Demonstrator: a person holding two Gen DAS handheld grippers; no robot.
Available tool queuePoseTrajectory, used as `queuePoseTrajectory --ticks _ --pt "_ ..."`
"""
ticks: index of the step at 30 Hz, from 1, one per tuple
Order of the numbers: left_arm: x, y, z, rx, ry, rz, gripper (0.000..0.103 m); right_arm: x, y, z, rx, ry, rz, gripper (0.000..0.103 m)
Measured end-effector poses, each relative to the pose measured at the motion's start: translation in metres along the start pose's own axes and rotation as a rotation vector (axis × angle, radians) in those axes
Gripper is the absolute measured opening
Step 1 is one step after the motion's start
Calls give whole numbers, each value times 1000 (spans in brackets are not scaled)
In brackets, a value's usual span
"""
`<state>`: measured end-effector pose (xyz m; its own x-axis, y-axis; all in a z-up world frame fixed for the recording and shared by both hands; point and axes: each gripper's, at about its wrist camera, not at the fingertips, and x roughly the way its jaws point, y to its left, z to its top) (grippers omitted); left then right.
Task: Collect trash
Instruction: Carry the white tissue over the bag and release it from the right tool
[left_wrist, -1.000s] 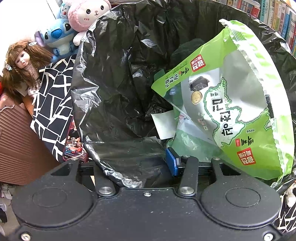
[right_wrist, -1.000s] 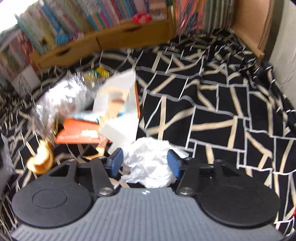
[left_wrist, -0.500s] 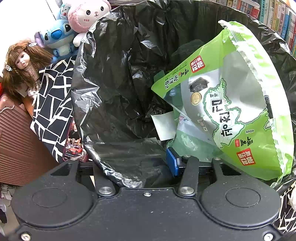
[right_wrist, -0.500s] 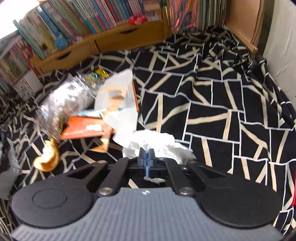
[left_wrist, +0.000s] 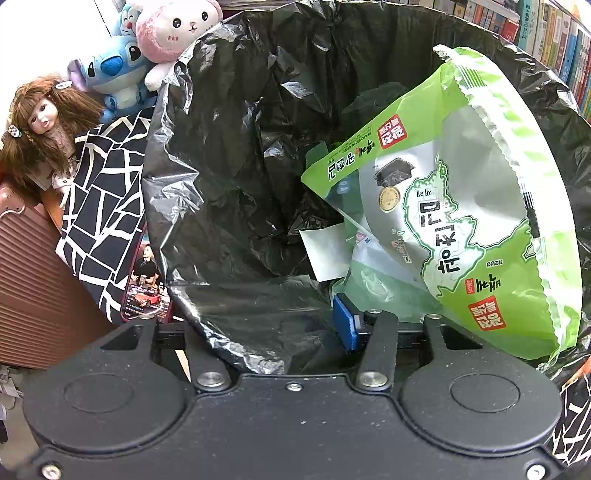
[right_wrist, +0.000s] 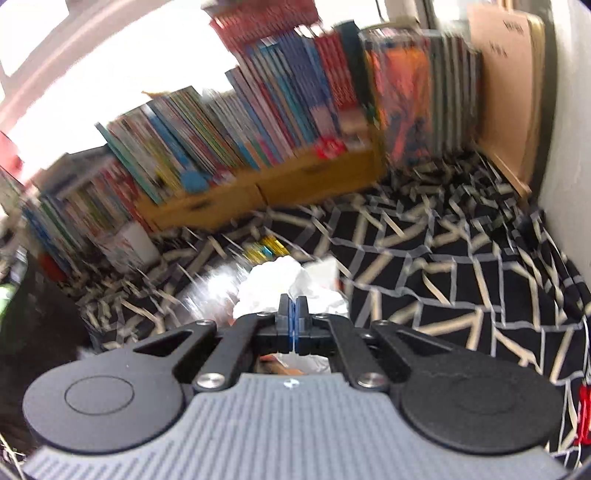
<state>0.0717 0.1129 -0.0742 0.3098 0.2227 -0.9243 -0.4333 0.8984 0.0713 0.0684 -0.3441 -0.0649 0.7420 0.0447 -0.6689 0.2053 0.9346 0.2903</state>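
Observation:
In the left wrist view a black trash bag (left_wrist: 229, 155) gapes wide. A green seaweed packet (left_wrist: 461, 221) and a white paper slip (left_wrist: 325, 254) lie inside it. My left gripper (left_wrist: 291, 325) pinches the bag's near rim; one blue pad (left_wrist: 347, 325) shows, while the plastic covers the other finger. In the right wrist view my right gripper (right_wrist: 294, 310) is shut on a crumpled white tissue (right_wrist: 273, 284). It holds the tissue up above the black-and-cream patterned cloth (right_wrist: 424, 280).
A doll (left_wrist: 40, 125) and plush toys (left_wrist: 122, 62) sit left of the bag, above a brown ribbed case (left_wrist: 33, 266). Books fill a wooden shelf (right_wrist: 258, 184) at the back. A gold wrapper (right_wrist: 266, 251) and blurred shiny plastic (right_wrist: 218, 288) lie on the cloth.
My right gripper closed on the tissue and rose with it, tilting up toward the bookshelf. The left gripper and the bag have not moved.

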Motion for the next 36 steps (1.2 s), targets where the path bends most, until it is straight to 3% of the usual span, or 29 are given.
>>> queuePoseTrajectory --ticks 5,10,16,20,28,33,36 --pt "0 1 0 -4 -1 -3 47 -18 39 29 -37 -57 158 3" --pt "0 0 0 -2 -2 -2 47 -26 104 50 -143 -78 359 3" --pt "1 0 1 -1 5 -4 47 -29 198 49 -277 -41 629 3" --pt "1 0 0 -3 4 -5 47 -26 252 38 -353 10 747 3" --pt "2 1 -1 -3 0 -12 47 8 321 32 -339 205 883 4" --pt "1 1 -2 -4 -1 -16 48 26 340 29 -341 279 870 12" --pt "1 1 -2 -5 -2 -18 48 29 341 26 -343 287 854 32"
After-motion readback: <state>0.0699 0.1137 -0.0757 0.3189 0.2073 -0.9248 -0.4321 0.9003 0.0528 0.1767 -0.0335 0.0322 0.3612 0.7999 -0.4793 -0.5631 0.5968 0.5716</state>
